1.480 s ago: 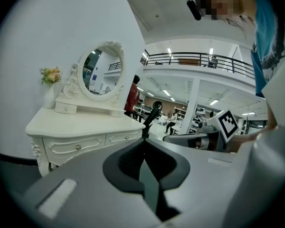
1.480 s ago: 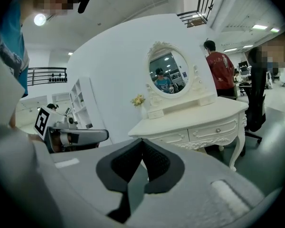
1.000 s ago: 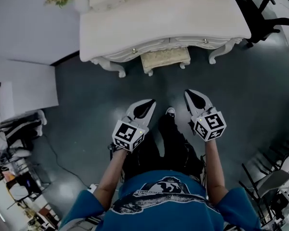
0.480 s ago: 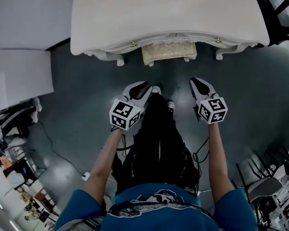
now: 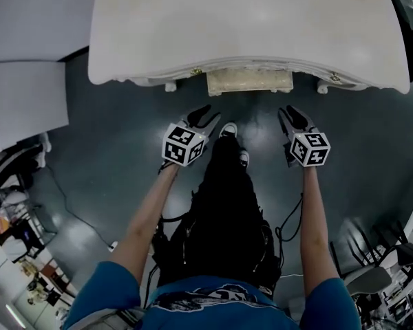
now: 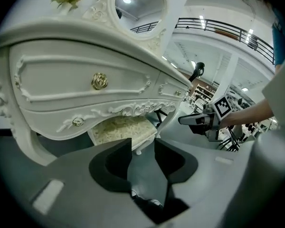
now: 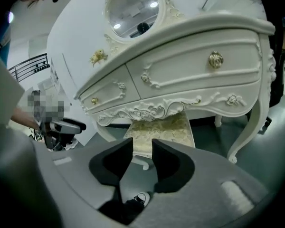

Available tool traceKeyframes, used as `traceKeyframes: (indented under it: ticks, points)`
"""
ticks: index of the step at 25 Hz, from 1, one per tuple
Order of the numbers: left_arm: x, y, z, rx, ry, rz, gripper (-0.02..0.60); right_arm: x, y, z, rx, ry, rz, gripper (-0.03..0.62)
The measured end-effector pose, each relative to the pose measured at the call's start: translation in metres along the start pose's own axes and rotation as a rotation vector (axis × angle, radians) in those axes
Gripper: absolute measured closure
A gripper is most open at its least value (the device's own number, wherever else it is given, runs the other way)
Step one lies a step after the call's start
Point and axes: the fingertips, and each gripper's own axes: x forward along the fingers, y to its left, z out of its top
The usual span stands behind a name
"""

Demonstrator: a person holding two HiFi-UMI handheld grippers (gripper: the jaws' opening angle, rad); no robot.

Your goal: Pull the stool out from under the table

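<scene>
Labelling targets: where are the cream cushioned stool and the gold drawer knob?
Cream cushioned stool (image 5: pixel 250 82): head view, front edge of seat.
Gold drawer knob (image 6: pixel 99 80): left gripper view, knob's centre.

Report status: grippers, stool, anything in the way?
Both opening, nothing between jaws: left hand-held gripper, right hand-held gripper, short of the stool. Stool tucked under table. No obstruction seen.

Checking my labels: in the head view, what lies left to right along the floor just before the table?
First the left gripper, jaws opening, nothing between them → person's front shoe → right gripper, jaws opening, also empty.
</scene>
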Motion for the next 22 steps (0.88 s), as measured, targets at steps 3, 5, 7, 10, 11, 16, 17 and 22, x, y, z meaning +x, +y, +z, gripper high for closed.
traceKeyframes:
  ticks: [3,5,7,10,11,16,17,22]
  points:
    - [0.018,0.023,-0.006,-0.037,0.004,0.019,0.412,0.022,-0.017,-0.008,0.044,0.01,-0.017,0.452]
    - [0.027,0.037,-0.011,-0.079,-0.001,0.034,0.4,0.034,-0.027,-0.014,0.067,0.023,-0.026,0.438]
    - [0.037,0.051,-0.02,-0.121,0.0,0.046,0.386,0.046,-0.04,-0.021,0.086,0.034,-0.036,0.412]
    - [0.053,0.072,-0.038,-0.174,0.016,0.059,0.351,0.065,-0.063,-0.026,0.126,0.032,-0.054,0.378]
    - [0.059,0.079,-0.045,-0.195,0.017,0.06,0.336,0.071,-0.071,-0.028,0.141,0.029,-0.061,0.363]
    - [0.088,0.11,-0.064,-0.344,-0.022,0.059,0.274,0.098,-0.108,-0.032,0.235,-0.002,-0.077,0.257]
    - [0.094,0.114,-0.065,-0.372,-0.033,0.058,0.258,0.102,-0.115,-0.032,0.258,-0.012,-0.079,0.235]
    - [0.123,0.133,-0.068,-0.508,-0.104,0.041,0.168,0.12,-0.147,-0.029,0.326,-0.039,-0.066,0.209]
